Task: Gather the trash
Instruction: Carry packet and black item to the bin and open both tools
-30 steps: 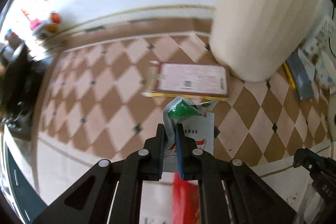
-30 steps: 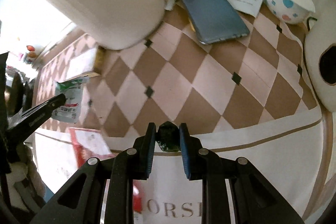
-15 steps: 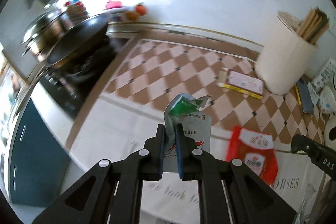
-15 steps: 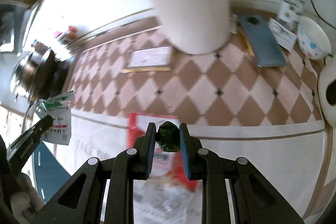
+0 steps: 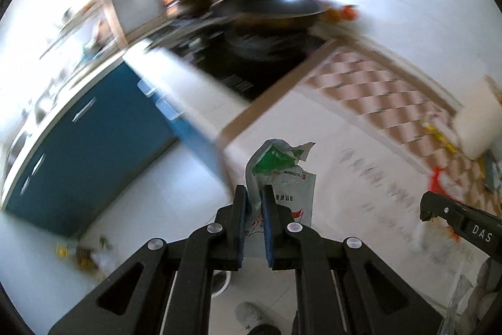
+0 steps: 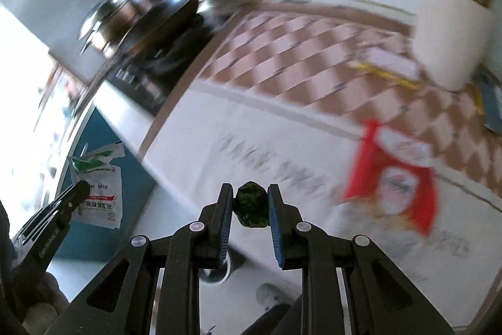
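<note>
Left wrist: tongs (image 5: 254,197) pinch torn packet (image 5: 282,168) (green inside, contents unreadable).

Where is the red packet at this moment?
The red packet lies on the white cloth at the right of the right wrist view, just below the checkered band. It is apart from the right gripper, whose jaws hold a dark green lump.

The right gripper (image 6: 250,203) pinches a dark green crumpled scrap (image 6: 252,205) above the tabletop (image 6: 219,159), a red packet (image 6: 395,178) lying blurred to its right.
</note>
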Demonstrator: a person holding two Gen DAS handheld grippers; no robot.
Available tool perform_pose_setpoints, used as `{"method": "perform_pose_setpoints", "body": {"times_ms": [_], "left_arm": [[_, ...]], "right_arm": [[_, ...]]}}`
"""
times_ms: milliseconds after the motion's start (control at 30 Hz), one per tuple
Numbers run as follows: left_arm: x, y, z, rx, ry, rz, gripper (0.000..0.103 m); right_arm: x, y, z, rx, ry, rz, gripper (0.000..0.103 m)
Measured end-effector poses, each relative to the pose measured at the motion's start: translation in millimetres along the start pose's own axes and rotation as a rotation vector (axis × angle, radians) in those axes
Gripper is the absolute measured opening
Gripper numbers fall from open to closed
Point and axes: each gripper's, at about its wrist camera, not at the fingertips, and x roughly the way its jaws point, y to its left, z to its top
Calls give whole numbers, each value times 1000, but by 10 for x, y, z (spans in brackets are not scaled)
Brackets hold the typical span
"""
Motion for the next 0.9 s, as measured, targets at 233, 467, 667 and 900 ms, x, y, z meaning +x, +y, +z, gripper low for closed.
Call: {"method": "perform_pose_setpoints", "body": {"times_ms": [233, 467, 667, 900], "left_arm": [[603, 1205, -738, -189, 158, 89, 7], [1796, 2147, -1721, -377, 378, 89, 7], [3008, 2596, -2575, -513, 531, 3, 7], [4155, 2900, -3414, -602, 629, -65, 7]], "right_arm": [[842, 1070, -601, -188, 148, 29, 23], [2207, 1855, -1632, -361, 350, 18, 23], [3539, 2095, -2524, -448, 488, 23, 23], [5016, 2093, -3401, -534, 593, -2, 23]]}}
